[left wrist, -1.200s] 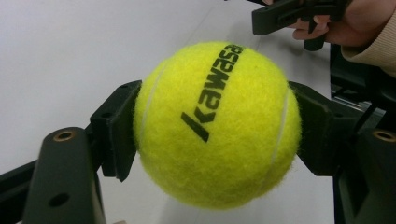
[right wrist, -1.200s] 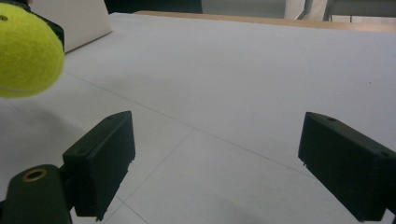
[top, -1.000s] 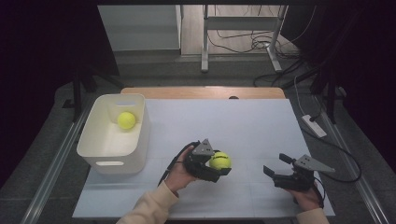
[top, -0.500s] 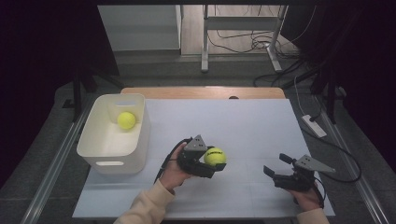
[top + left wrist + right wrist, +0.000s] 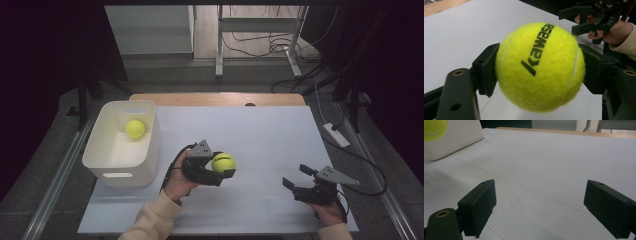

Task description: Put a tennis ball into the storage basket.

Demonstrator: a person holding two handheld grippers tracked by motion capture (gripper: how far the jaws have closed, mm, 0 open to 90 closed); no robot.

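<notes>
Yellow tennis ball (image 5: 539, 67) is clamped between the left gripper (image 5: 220, 170) jaws, likely for the white bin (image 5: 150, 150) beside it. Right gripper (image 5: 300, 186) is held open, empty.

White table top with one bin on it

The table (image 5: 260, 130) has a pale, matte white top with faint seam lines crossing it, and a strip of bare wood shows along its far edge. A white plastic bin (image 5: 120, 162) with a cut-out handle stands directly on the top at the left side, its long side running toward the far edge. To the right of the bin the white surface spreads wide and flat to the table's right edge.
</notes>
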